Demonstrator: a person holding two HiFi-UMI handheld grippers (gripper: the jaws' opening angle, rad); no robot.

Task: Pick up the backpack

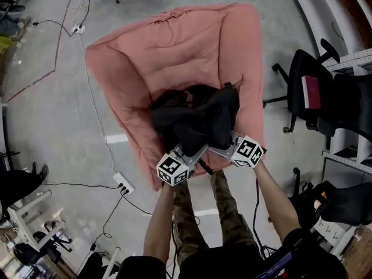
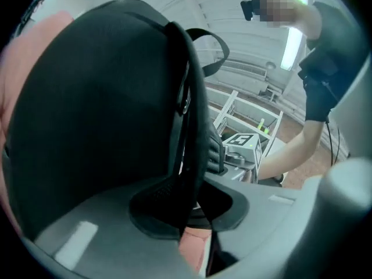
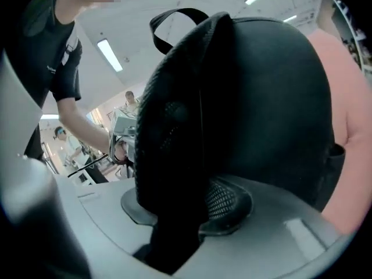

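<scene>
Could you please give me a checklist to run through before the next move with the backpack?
1. Left gripper jaws closed on the shoulder strap: ok.
2. Right gripper jaws closed on the mesh-padded strap: ok.
3. Both grips firm enough to carry the load: cannot tell.
4. Backpack lifted clear of the pink cushion: cannot tell; the head view shows it over the cushion, but not whether they touch.
5. Office chair apart from the backpack: ok.

backpack (image 1: 197, 118): black | cushion (image 1: 174, 45), upper centre: pink | floor (image 1: 52, 115): grey | trousers (image 1: 229, 214), lower centre: camouflage | chair (image 1: 302, 65), right: black
</scene>
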